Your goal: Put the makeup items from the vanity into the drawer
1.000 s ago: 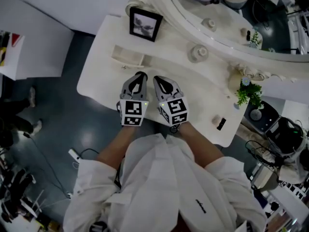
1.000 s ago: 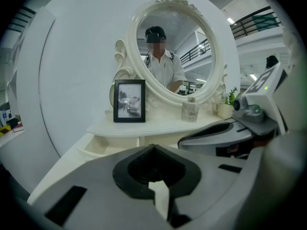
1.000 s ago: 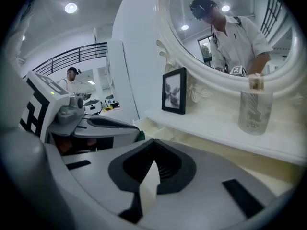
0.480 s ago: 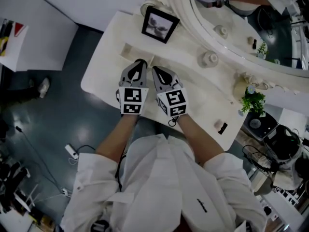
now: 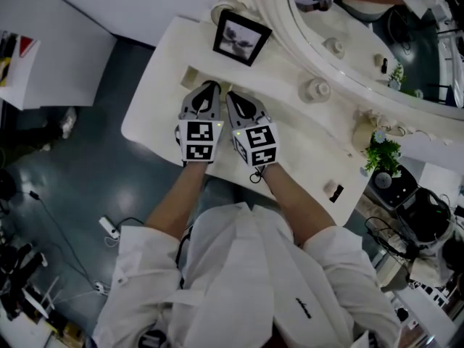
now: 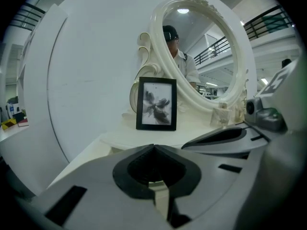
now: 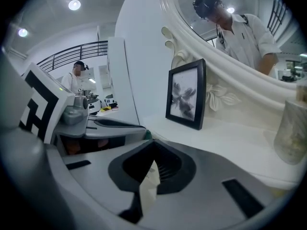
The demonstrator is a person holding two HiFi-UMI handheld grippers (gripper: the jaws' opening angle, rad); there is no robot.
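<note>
Grey left gripper (image 5: 210,87) and right gripper (image 5: 231,95) hover parallel, jaws closed.

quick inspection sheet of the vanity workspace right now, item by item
surface: white vanity top, mostly bare
job's things: round jar by the mirror; small black item near the vanity's right end
clutter: framed picture, potted plant
grippers: left gripper and right gripper side by side over the vanity, both shut, holding nothing
cables: power strip with lead on the floor
surroundings: dark floor, equipment at right
</note>
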